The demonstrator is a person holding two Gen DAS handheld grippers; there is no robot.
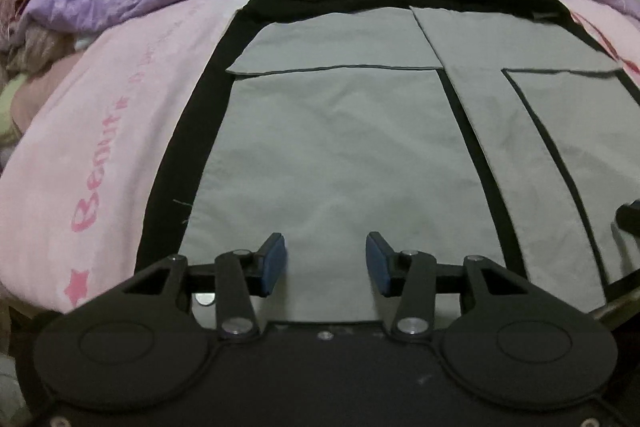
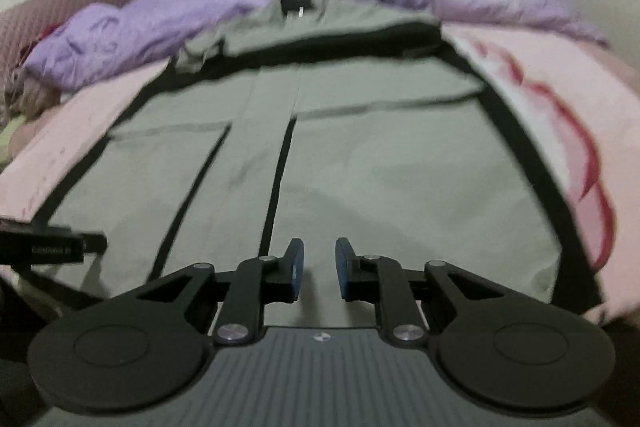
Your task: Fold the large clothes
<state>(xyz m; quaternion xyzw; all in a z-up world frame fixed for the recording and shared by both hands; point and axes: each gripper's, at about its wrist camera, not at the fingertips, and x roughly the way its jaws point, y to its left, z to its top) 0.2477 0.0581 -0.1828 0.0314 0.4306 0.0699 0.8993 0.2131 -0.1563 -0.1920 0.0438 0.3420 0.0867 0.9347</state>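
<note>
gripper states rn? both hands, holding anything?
Left gripper: open, nothing between the pads, poised over the grey-and-black jacket.
Right gripper: open, narrower gap, nothing held, over the same jacket.

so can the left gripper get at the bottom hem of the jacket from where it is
Probably yes: the left gripper is open, nothing between its pads, just above the near end of the grey jacket, and nothing lies between them.

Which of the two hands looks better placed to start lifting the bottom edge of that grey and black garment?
Neither clearly; it likely takes both. The left gripper hovers over the garment on its left half near the hem, jaws open and empty. The right gripper hovers over the other half, jaws narrower, also empty.
</note>
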